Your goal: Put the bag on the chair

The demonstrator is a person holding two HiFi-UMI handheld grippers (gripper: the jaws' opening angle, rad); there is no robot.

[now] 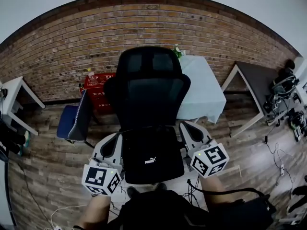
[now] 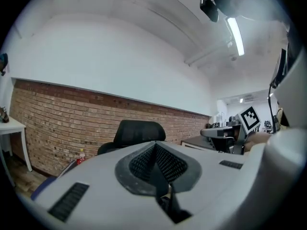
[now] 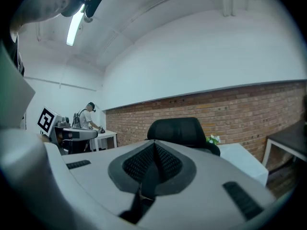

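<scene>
A black office chair [image 1: 152, 87] faces me in front of the brick wall. A black bag [image 1: 151, 159] with a small white logo hangs between my two grippers, in front of the chair's seat and hiding it. My left gripper [image 1: 116, 140] is shut on the bag's left edge and my right gripper [image 1: 185, 127] on its right edge. In the left gripper view, the shut jaws [image 2: 155, 143] pinch a thin black strap [image 2: 164, 191], with the chair's headrest [image 2: 139, 131] beyond. The right gripper view shows the same: shut jaws [image 3: 154, 145], a black strap [image 3: 147, 182], the headrest [image 3: 180, 131] behind.
A blue chair [image 1: 74, 121] and a red crate [image 1: 98, 92] stand left of the office chair. A table with a pale cloth [image 1: 204, 87] is at its right, a dark table [image 1: 259, 78] farther right, a white table [image 1: 14, 92] far left. Cables [image 1: 278, 152] lie on the wooden floor.
</scene>
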